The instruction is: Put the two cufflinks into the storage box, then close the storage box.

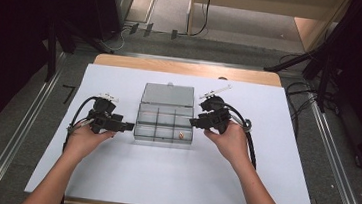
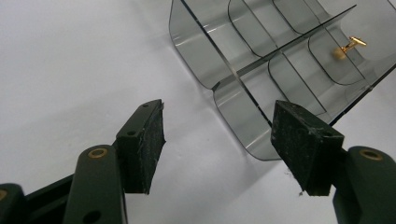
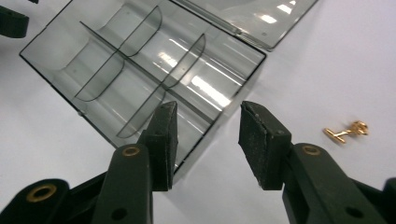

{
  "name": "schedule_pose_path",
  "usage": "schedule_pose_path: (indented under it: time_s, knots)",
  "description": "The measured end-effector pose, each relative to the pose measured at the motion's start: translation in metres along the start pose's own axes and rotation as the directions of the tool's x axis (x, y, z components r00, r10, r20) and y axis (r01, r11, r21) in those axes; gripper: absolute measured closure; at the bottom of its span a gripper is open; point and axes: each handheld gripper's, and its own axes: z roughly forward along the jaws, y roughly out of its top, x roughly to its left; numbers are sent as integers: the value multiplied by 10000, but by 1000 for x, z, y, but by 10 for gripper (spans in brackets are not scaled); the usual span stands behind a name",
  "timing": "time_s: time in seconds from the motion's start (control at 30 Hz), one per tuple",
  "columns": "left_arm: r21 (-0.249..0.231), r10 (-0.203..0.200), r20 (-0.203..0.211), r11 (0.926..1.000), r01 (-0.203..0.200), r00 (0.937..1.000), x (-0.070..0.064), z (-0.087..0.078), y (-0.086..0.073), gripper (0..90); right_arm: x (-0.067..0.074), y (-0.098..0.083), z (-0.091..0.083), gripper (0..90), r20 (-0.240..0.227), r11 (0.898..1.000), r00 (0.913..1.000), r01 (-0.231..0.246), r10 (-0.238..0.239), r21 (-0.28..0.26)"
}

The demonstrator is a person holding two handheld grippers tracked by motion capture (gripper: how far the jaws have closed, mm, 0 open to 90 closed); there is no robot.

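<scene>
While one gold metal cufflink (image 2: 348, 46) sits in the clear grey plastic box (image 2: 198, 56), its twin (image 3: 348, 131) waits right of the open right fingers (image 3: 161, 140); left fingers (image 2: 144, 144) open, empty.

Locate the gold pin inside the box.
High view: the gold pin lies in the near right compartment of the clear box, just left of the right gripper.

We see both forearms come in from the bottom of the high view, angled inward. The left hand (image 1: 84, 138) holds the left gripper (image 1: 127, 126) level, pointing right, its 2 fingers (image 2: 145, 144) standing apart with nothing pressed between them. The right hand (image 1: 229, 139) holds the right gripper (image 1: 193, 123) pointing left, its fingers (image 3: 261, 144) parted and bare.
</scene>
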Motion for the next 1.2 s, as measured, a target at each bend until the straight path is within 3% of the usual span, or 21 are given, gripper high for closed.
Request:
schedule_pose_path:
  time_s: [0.4,0.83,1.2]
  knots:
    - [35,147,36,9999,-147,9999,-1,4,5,361,-27,-10,-8,587,406,9983,9976,-547,555,-210]
    - [43,145,32,9999,-146,9999,-1,5,4,361,-54,-16,-16,598,954,9936,9891,-1101,1121,-262]
    - [35,134,-41,9999,-134,9999,-1,5,3,362,-69,-17,-7,598,1138,9889,9823,-1485,1485,-81]
